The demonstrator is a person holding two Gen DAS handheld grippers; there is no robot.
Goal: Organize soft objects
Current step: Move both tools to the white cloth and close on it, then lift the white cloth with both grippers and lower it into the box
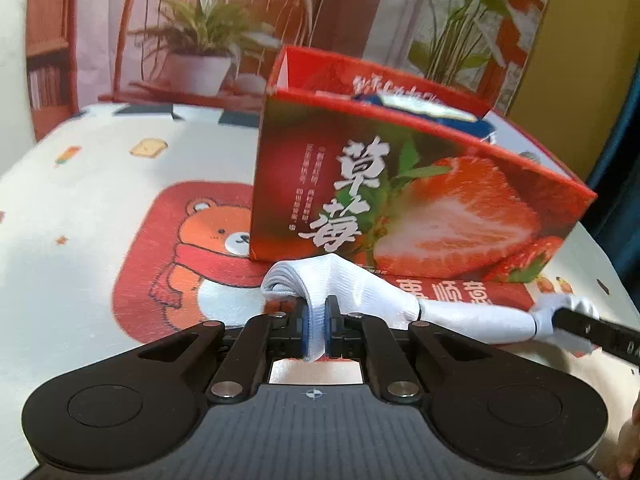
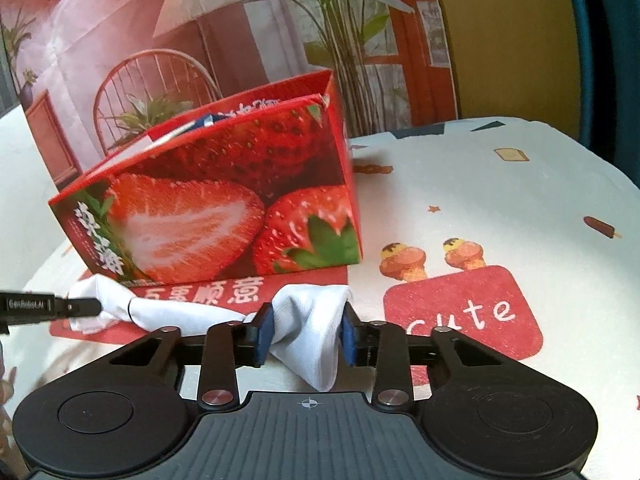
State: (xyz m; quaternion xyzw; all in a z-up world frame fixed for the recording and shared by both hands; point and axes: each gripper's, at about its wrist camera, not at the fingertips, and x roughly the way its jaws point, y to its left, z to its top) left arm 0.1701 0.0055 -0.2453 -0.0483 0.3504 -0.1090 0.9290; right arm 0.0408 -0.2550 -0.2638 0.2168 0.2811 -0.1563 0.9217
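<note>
White sock (image 1: 360,292): one item, ribbed knit, stretched lengthwise across the printed cloth (image 1: 100,200) covering the bench, lying just in front of the strawberry box (image 1: 420,208) and near its lower edge; whether it touches the box cannot be told. Left gripper (image 1: 316,320): pads pressed tight together on a thin fold of the sock near its bunched, layered end; fabric stands up between the blue pads and hangs below them. Right gripper (image 2: 307,334): pads set partly apart with the other end of the sock filling the gap and touching both pads; a flap of the sock droops toward 6 o'clock beneath them. In the left wrist view the right gripper's black finger enters from 4 o'clock and meets the sock's far end; in the right wrist view the left gripper's finger enters from 9 o'clock likewise. Strawberry box: red open-topped carton, printed with a halved strawberry and white Chinese characters, standing upright on the cloth at 12 o'clock of both grippers; blue and white contents show above its rim, kind not discernible. Cloth: cream ground, cartoon bear in red scarf (image 1: 208,240), ice-cream cones (image 2: 432,258), red panel reading "cute" (image 2: 464,312). Backdrop (image 1: 200,32): printed scene of a chair and potted plants behind the bench.
</note>
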